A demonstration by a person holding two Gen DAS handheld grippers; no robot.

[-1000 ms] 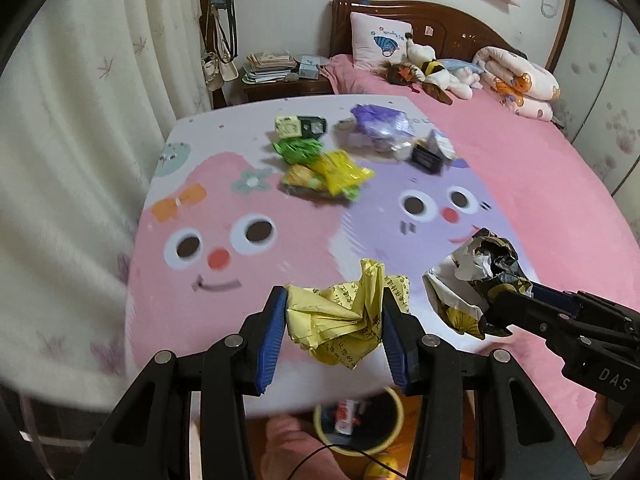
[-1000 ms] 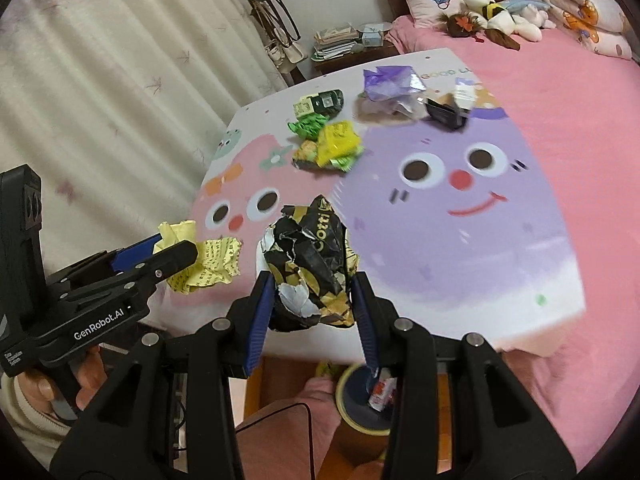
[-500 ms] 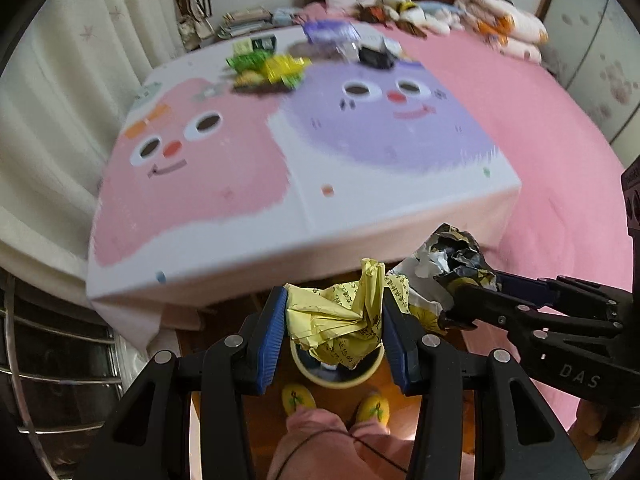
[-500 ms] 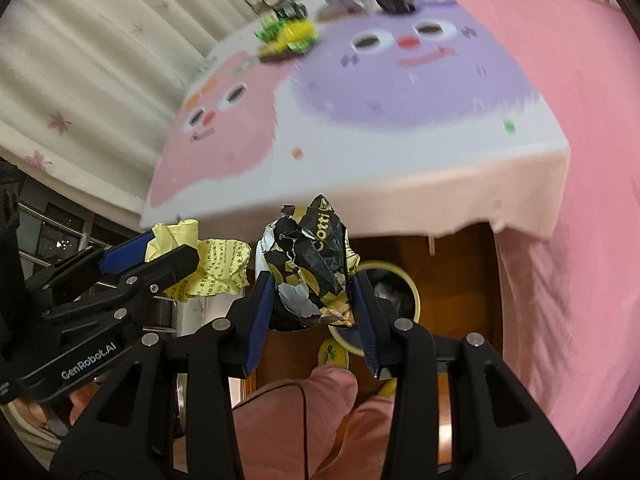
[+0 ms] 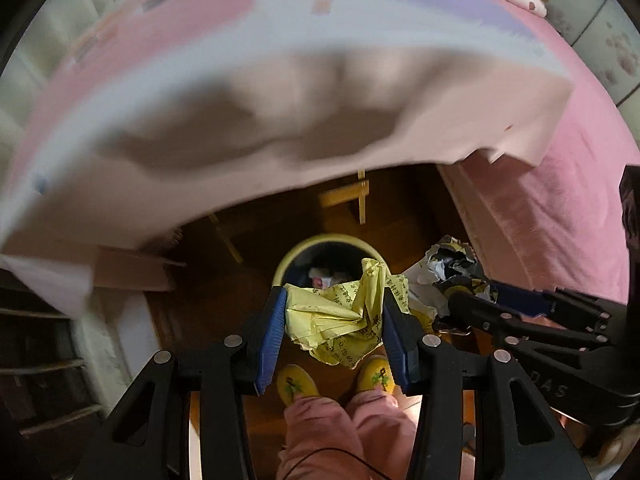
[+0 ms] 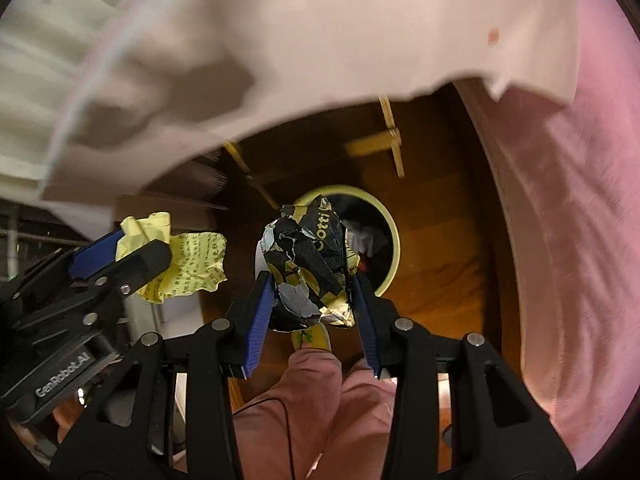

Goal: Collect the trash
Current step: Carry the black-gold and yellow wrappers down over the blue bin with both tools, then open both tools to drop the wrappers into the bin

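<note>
My left gripper [image 5: 334, 300] is shut on a crumpled yellow printed paper [image 5: 344, 316], seen from the side as the yellow paper [image 6: 188, 256] in the right wrist view. My right gripper [image 6: 314, 284] is shut on a crumpled black and gold wrapper [image 6: 310, 268], which shows as the wrapper [image 5: 452, 276] at the right of the left wrist view. Both hang over a round pale-yellow waste bin [image 5: 298, 254] on the floor; the bin [image 6: 390, 220] holds some trash, partly hidden by what I carry.
The tablecloth's hanging edge [image 5: 240, 140] fills the upper view, with a pink bedcover [image 6: 568, 220] to the right. Wooden table legs [image 5: 362, 200] stand behind the bin. The person's pink trousers [image 5: 344, 432] and yellow slippers [image 5: 296, 384] are below.
Both grippers have tilted down and dropped below the table edge, still holding their trash. The tabletop has slid out of sight and the bin now lies straight under them.
</note>
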